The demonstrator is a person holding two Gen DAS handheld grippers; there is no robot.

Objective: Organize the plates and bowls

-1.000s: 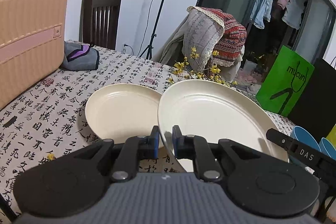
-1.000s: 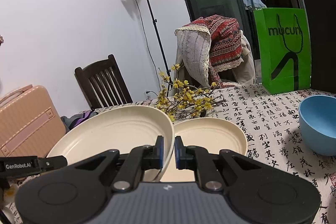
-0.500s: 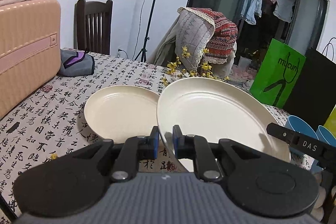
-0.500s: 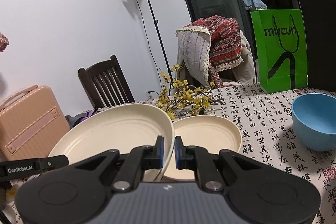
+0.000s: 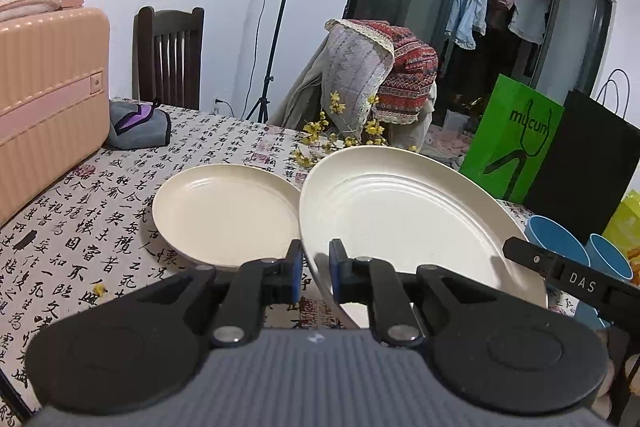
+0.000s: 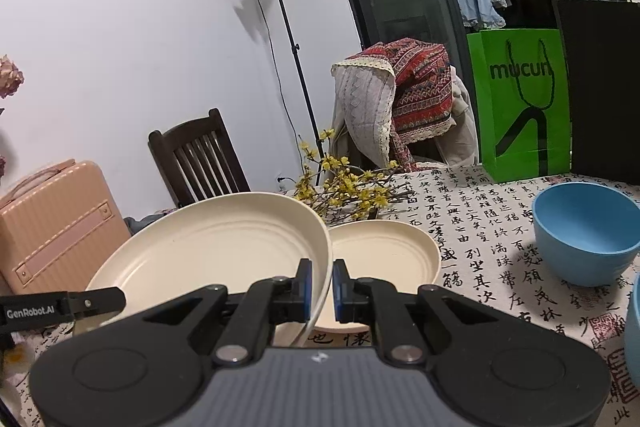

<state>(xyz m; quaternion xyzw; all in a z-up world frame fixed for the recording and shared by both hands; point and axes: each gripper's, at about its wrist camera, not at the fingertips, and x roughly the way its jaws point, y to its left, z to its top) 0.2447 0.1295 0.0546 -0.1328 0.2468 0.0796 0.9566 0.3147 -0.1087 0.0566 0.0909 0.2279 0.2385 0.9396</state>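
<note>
Now, from left to right:
Small plate (image 5: 224, 211): lying flat on the table (image 5: 80, 227).
Left gripper (image 5: 316, 277): pinching the left rim of the big plate (image 5: 404, 219).
Big plate: hanging tilted above the table, its edge over the small plate.
Right gripper (image 6: 320, 289): pinching the big plate's right rim.
Blue bowl (image 6: 588, 231): sitting on the table, off to the right.

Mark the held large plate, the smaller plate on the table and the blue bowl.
large plate (image 5: 400, 211), left wrist view, inner well.
smaller plate (image 5: 224, 211), left wrist view, centre.
blue bowl (image 6: 588, 223), right wrist view, inside wall.
</note>
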